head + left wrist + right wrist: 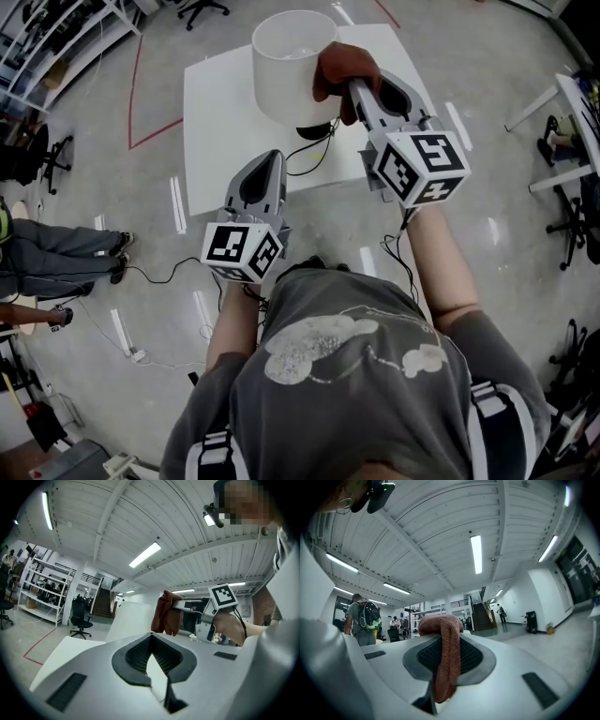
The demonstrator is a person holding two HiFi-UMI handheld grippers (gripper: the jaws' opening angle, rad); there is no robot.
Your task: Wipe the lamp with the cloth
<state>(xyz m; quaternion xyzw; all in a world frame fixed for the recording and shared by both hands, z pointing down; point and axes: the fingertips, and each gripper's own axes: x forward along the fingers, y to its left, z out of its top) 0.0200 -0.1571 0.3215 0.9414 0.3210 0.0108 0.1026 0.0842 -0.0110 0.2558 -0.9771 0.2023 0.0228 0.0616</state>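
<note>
Right gripper point(354, 92): clamped on the cloth point(339, 64), which is draped over its tips.
Lamp point(284, 70): just left of the right gripper; the cloth appears pressed to the shade.
Left gripper point(271, 159): jaws together, nothing held.
Technique: light, even pressure is advised, so the lamp is not tipped.

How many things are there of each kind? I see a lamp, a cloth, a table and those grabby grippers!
lamp: 1
cloth: 1
table: 1
grippers: 2, the left gripper and the right gripper
Total: 5
</note>
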